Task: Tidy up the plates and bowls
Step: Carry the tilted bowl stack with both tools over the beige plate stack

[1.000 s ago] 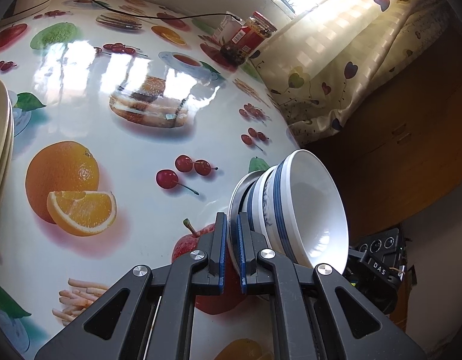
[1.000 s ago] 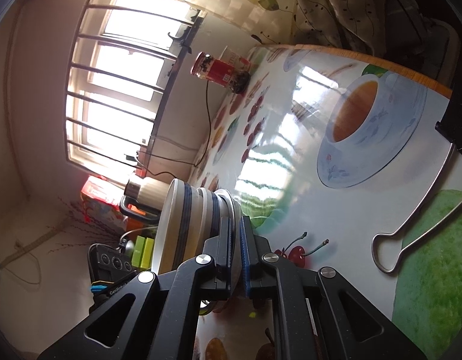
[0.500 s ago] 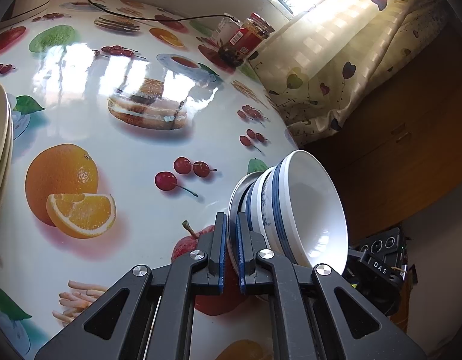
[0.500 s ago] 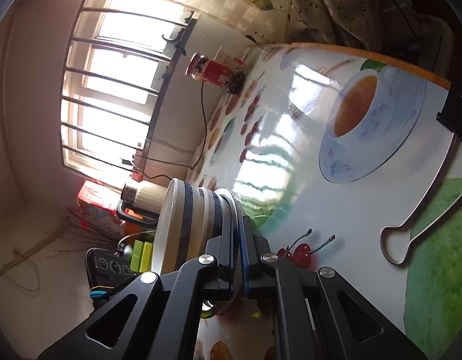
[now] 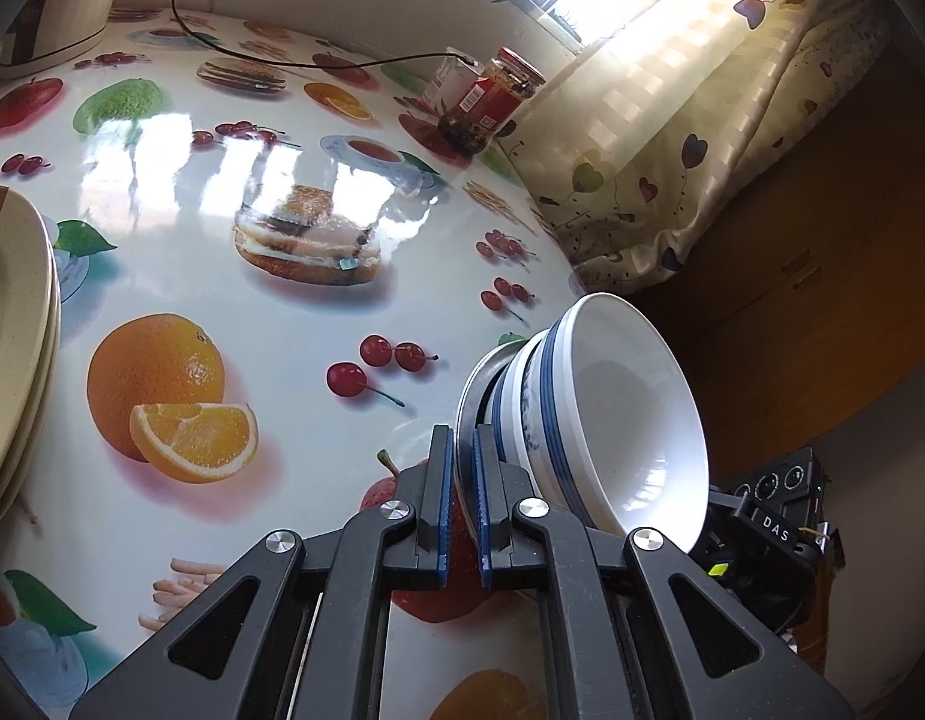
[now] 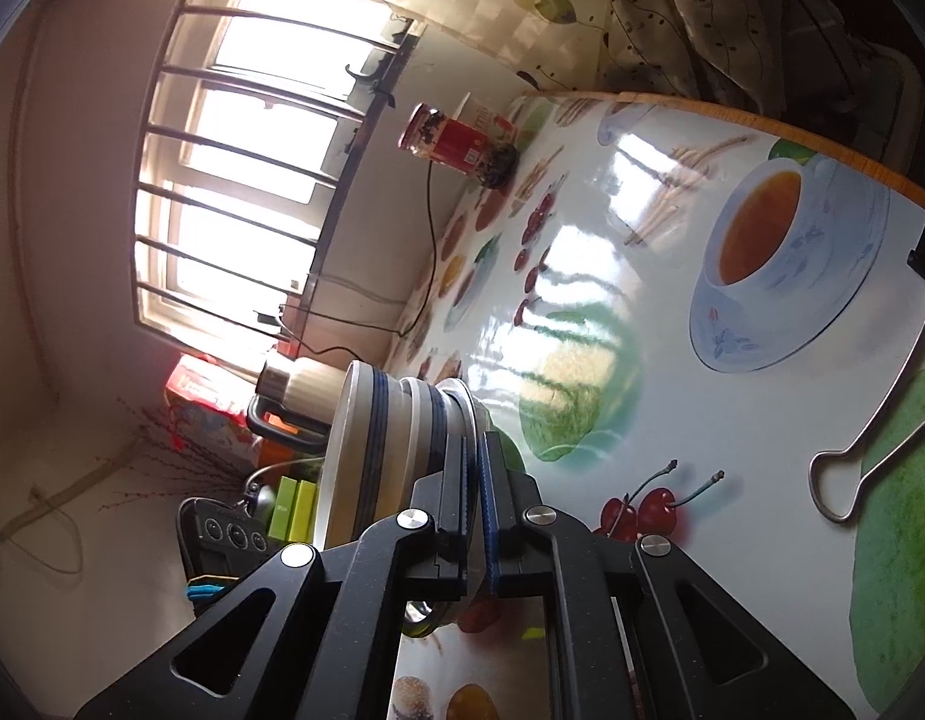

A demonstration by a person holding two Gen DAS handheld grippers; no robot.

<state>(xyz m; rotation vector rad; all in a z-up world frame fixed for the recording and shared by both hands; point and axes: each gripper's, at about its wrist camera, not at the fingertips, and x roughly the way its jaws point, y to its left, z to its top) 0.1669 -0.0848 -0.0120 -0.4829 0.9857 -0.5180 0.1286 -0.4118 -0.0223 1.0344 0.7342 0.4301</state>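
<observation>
A stack of white bowls with blue bands (image 5: pixel 618 414) sits nested in a thin metal dish (image 5: pixel 471 384). It is near the table's edge, and both grippers hold it from opposite sides. My left gripper (image 5: pixel 459 456) is shut on the metal dish's rim. In the right wrist view the same stack (image 6: pixel 366 444) shows side-on, and my right gripper (image 6: pixel 474 468) is shut on the dish's rim (image 6: pixel 462 396). Whether the stack rests on the fruit-print table (image 5: pixel 234 420) or hangs just above it, I cannot tell. Cream plates (image 5: pixel 12 330) are stacked at the left edge.
A red-labelled jar (image 5: pixel 492 96) stands at the far edge by the heart-print curtain (image 5: pixel 672 138). A black cable (image 5: pixel 294 63) runs across the back to a cream kettle (image 5: pixel 72 0). A wire handle (image 6: pixel 870 450) lies on the table at the right of the right wrist view.
</observation>
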